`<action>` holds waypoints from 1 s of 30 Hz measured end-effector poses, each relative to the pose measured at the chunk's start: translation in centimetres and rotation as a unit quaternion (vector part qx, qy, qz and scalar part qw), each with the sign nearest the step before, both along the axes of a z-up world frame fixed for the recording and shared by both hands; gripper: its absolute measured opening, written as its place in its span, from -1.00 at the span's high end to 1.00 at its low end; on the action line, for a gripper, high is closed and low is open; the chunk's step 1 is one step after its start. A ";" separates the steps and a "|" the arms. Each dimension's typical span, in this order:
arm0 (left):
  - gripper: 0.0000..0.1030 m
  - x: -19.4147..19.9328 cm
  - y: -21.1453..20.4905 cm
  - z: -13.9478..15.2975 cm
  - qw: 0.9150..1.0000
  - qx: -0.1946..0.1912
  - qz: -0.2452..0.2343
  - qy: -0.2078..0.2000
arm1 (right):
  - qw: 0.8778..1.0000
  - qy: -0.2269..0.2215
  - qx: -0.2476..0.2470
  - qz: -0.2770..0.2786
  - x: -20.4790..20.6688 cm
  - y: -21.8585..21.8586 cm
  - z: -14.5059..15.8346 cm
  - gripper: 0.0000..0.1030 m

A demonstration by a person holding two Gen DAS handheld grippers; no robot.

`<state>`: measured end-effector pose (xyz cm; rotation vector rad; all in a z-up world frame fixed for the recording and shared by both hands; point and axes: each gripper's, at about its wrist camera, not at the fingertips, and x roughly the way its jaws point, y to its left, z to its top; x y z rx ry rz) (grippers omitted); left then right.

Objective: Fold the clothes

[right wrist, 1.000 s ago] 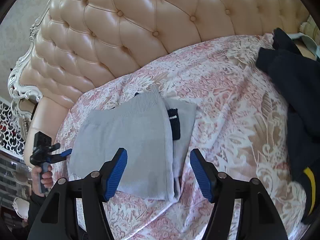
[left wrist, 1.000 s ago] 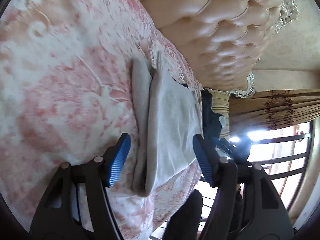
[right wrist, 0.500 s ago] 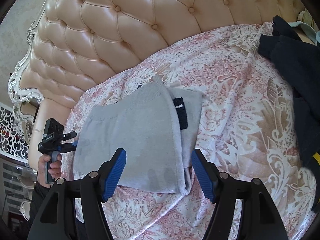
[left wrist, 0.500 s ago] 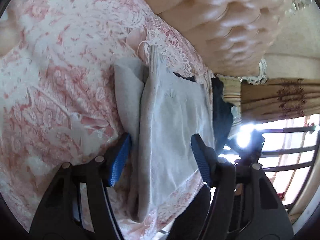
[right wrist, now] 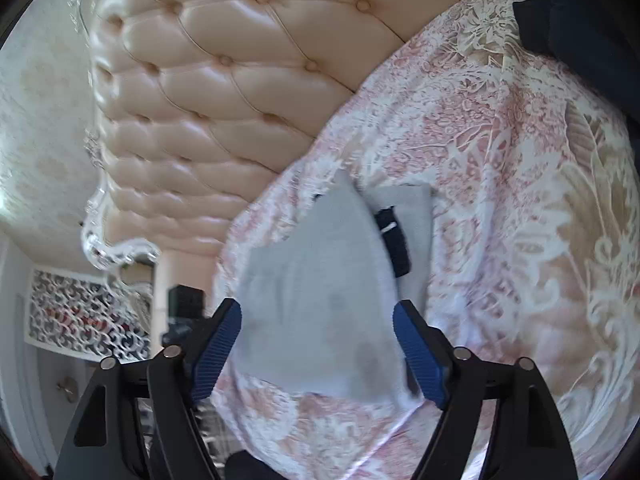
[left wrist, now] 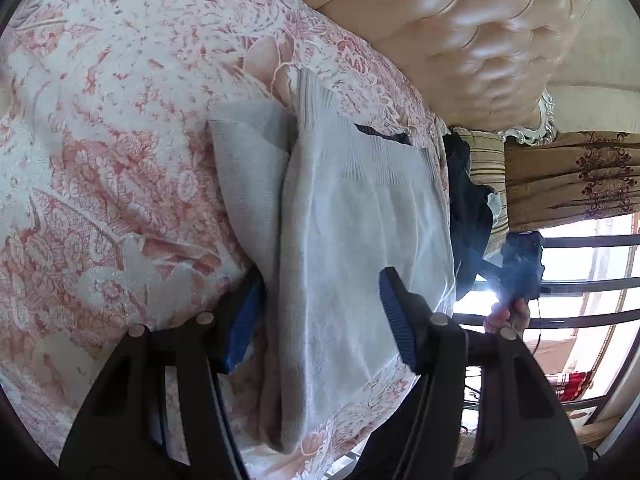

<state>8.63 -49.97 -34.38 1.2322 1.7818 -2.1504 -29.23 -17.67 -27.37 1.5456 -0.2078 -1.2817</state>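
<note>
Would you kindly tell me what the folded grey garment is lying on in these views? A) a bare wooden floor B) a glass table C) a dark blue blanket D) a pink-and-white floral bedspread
D: the folded grey garment lies flat on the pink-and-white floral bedspread, below the tufted headboard, and the same patterned cloth surrounds it in the right wrist view.

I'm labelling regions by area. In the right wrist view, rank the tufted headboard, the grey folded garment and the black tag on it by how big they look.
1. Tufted headboard, largest.
2. Grey folded garment, though it lies nearer the camera, which inflates it.
3. Black tag, clearly smallest.
</note>
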 end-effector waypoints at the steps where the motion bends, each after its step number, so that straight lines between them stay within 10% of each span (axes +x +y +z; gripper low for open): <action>1: -0.21 -0.1 0.0 0.0 1.000 0.001 -0.001 0.000 | 1.000 -0.002 0.006 0.005 -0.3 -0.4 -0.3 -0.55; 30: -0.21 0.8 -0.3 -0.7 0.999 0.019 0.042 0.001 | 0.996 -0.014 0.053 0.076 -0.3 -4.5 -4.3 -0.58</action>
